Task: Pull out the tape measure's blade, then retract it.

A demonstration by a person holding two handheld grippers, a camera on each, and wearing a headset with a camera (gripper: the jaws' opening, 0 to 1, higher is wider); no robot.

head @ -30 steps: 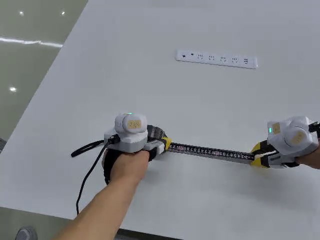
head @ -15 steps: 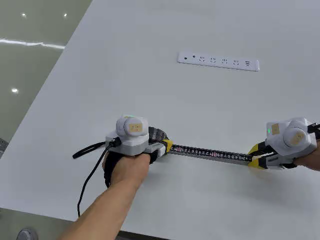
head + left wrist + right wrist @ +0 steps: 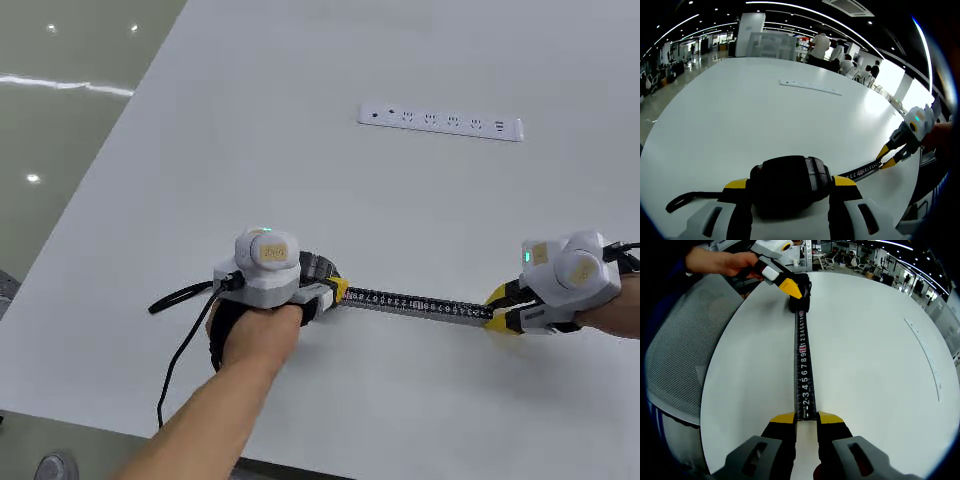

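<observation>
As right hand-held gripper [image 3: 806, 418], pinching blade [image 3: 804, 360] end, neared left hand-held gripper [image 3: 323, 291] clamping case [image 3: 790, 182], blade shortened; retraction likely underway.

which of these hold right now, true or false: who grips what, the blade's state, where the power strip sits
1. The left gripper is shut on the tape measure's case. True.
2. The blade is fully wound in. False: it stretches across the table from the case to the right gripper.
3. The right gripper clamps the blade's end. True.
4. The power strip lies across the blade. False: it sits farther back on the table, well apart from it.
</observation>
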